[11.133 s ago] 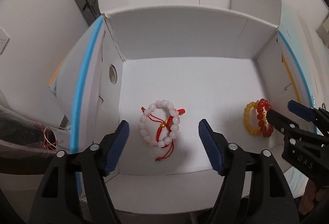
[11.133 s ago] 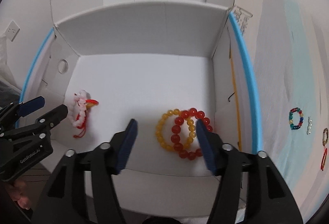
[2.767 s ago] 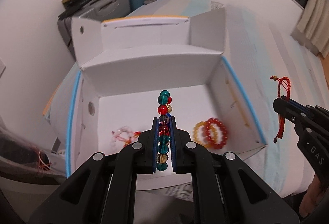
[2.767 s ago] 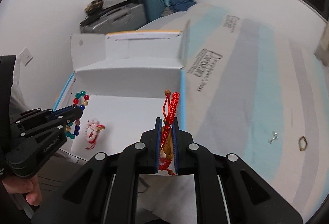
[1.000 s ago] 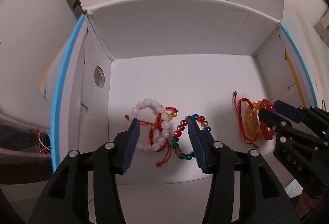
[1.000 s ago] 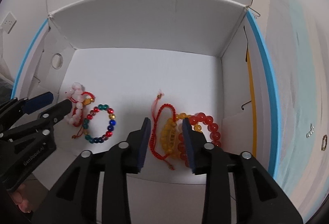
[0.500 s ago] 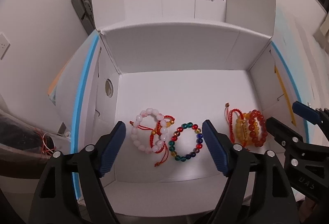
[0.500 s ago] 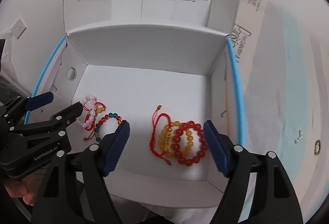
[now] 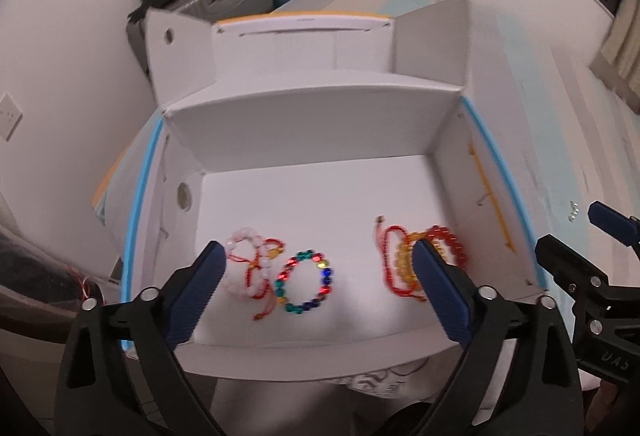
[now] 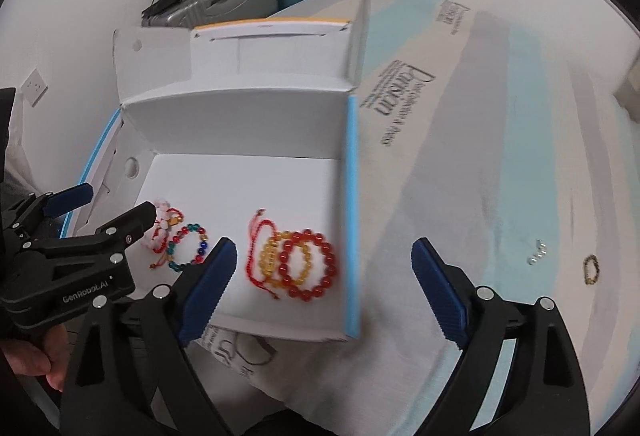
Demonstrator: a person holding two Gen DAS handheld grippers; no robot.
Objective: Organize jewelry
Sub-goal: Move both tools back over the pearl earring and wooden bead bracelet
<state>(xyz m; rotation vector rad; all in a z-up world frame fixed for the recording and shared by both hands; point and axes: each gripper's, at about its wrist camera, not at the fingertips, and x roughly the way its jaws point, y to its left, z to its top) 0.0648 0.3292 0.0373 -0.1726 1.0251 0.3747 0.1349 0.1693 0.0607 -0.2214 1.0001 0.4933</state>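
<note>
While fingers gape — bracelets boxed

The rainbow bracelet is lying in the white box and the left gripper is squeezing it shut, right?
Not quite. The rainbow bracelet does lie in the white box, but the left gripper is not squeezing it: its jaws have just been opening and stand wide apart above the box with nothing pressed between them. The left wrist view shows this.
</note>
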